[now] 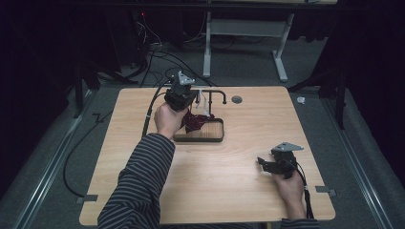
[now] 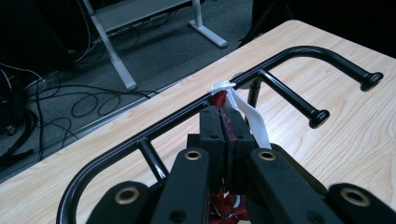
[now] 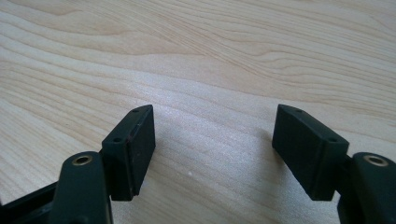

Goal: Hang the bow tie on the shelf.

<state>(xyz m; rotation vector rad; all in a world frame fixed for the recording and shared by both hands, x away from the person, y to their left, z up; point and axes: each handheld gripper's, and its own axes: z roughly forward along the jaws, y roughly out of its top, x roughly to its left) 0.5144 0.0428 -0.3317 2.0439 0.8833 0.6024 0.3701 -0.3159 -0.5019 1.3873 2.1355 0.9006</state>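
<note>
— Garment (image 1: 195, 121), what does it look like?
— Dark red cloth with a white strap (image 2: 247, 116), bunched over the tray (image 1: 210, 138) beside the black rack (image 2: 289, 56) on the table (image 1: 229, 176).
— Which way does it run?
— Up from the tray toward the rack's bar, pinched by the left hand-held gripper (image 2: 225, 122) (the right hand-held gripper (image 3: 212, 149) rests spread, empty).
</note>
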